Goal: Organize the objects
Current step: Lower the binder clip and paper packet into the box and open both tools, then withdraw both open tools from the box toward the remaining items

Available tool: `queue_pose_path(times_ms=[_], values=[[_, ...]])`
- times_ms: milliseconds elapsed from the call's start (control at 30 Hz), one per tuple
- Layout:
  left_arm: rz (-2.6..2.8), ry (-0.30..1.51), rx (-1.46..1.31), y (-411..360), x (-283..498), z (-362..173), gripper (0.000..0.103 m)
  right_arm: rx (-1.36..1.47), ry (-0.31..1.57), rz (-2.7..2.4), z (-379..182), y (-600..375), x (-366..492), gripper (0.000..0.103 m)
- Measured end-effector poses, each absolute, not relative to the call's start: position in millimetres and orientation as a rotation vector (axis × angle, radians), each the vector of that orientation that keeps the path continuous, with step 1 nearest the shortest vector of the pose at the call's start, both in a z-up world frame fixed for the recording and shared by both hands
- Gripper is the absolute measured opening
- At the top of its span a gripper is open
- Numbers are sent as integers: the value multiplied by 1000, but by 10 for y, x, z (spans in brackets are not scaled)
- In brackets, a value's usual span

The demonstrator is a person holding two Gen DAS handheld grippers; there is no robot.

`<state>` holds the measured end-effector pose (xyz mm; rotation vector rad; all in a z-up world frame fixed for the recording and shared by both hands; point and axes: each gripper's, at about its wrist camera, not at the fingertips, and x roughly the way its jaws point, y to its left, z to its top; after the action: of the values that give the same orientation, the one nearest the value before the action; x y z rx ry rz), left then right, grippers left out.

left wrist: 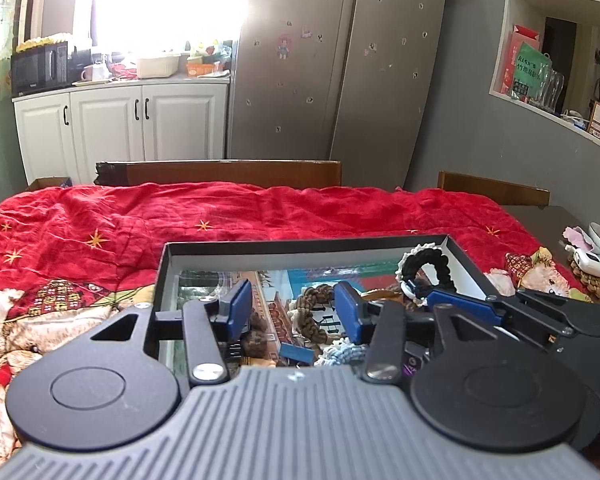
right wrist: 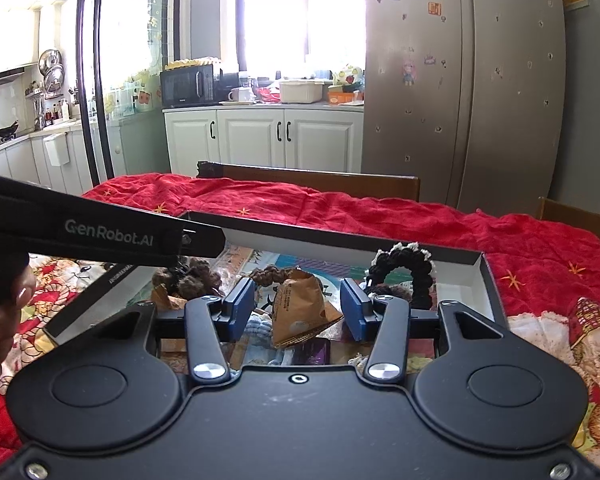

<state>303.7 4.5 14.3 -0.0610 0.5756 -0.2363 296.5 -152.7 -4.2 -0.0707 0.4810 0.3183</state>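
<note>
A shallow black box point(left wrist: 300, 245) with a white inside lies on the red cloth and holds hair ties. My left gripper point(left wrist: 294, 312) hangs open over it, with a brown braided tie point(left wrist: 312, 314) lying below the gap, not pressed. A black-and-white scrunchie point(left wrist: 424, 264) leans in the far right corner. My right gripper point(right wrist: 298, 308) is open too. A brown paper packet point(right wrist: 300, 312) shows between its blue pads, free of the left pad and close to the right one. From the left, one black finger point(right wrist: 196, 238) of the left gripper crosses this view. The right gripper point(left wrist: 496, 306) sits just right of the left one.
A red quilted cloth point(left wrist: 180, 216) covers the table. Two wooden chair backs point(left wrist: 228, 172) stand at its far edge. A white device point(left wrist: 588, 260) and small clutter lie on bare table at the right. A person's hand point(right wrist: 0, 304) shows at the left. Fridge and cabinets stand beyond.
</note>
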Motion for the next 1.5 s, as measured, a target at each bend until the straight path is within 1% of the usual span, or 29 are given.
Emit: queue_pose_path(times_ms=[133, 333, 400, 467, 733, 1067, 1267, 1433, 1500], values=[[-228, 555, -47, 52, 2916, 238, 67, -79, 464, 317, 60, -1563, 2842, 47], [-231, 526, -42, 76, 2693, 396, 69, -98, 443, 319, 231, -1627, 2613, 49], [-226, 518, -38, 81, 2618, 443, 70, -103, 434, 318, 291, -1652, 2533, 52], [-222, 509, -33, 92, 2540, 479, 71, -100, 429, 317, 354, -1681, 2456, 53], [-213, 516, 3, 163, 2174, 466, 74, -102, 452, 349, 458, -1757, 2078, 55], [-197, 539, 11, 246, 1831, 163, 78, -140, 527, 401, 145, -1680, 1587, 56], [-179, 571, 23, 253, 1786, -122, 79, -126, 576, 435, -99, -1565, 1523, 56], [-184, 584, 30, 239, 1820, -331, 79, -168, 589, 430, -280, -1464, 1489, 56], [-184, 585, 35, 240, 1839, -401, 79, -166, 597, 433, -329, -1459, 1494, 55]])
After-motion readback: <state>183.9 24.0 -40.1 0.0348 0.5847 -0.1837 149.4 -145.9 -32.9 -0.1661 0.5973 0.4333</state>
